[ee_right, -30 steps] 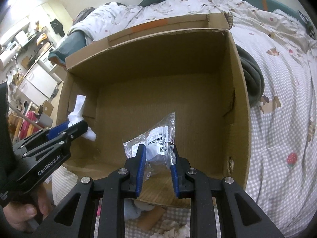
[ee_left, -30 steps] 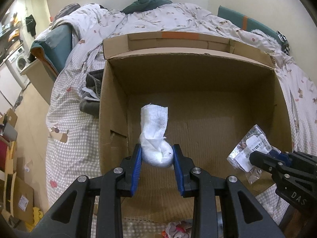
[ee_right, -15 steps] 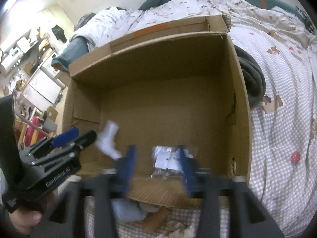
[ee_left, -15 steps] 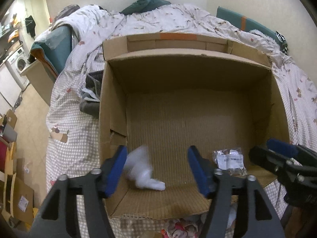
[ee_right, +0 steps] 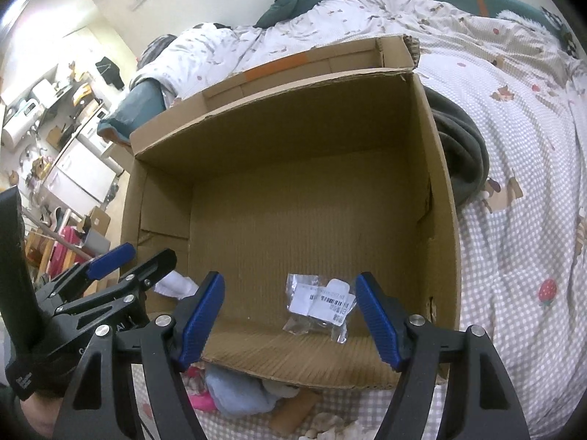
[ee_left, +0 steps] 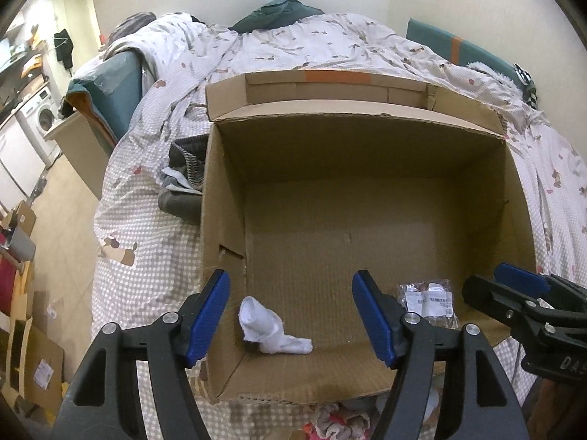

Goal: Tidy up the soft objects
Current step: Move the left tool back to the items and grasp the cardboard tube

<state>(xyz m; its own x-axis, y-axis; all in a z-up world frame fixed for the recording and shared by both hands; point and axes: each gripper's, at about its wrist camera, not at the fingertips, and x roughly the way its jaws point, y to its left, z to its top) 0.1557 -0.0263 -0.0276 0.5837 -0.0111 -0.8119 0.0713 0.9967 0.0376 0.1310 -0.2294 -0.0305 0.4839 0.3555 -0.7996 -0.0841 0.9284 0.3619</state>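
Note:
An open cardboard box (ee_left: 367, 154) (ee_right: 293, 117) stands on a bed. A white rolled sock (ee_left: 269, 328) lies on the box floor near its front left corner; in the right wrist view the sock (ee_right: 174, 286) peeks out behind the other gripper. A clear plastic packet with a barcode label (ee_left: 431, 302) (ee_right: 323, 302) lies on the floor at the front right. My left gripper (ee_left: 291, 315) hangs open above the sock, holding nothing. My right gripper (ee_right: 290, 315) is open above the packet, also holding nothing.
Dark grey clothes (ee_left: 183, 183) lie against the box's left side and a dark garment (ee_right: 462, 154) against its right. Pink and pale blue soft items (ee_right: 234, 396) lie on the checked bedspread (ee_right: 513, 256) in front of the box. Cardboard and appliances crowd the floor at left.
Both grippers opened. The white sock dropped from the left gripper and the plastic packet from the right; both now lie on the box floor.

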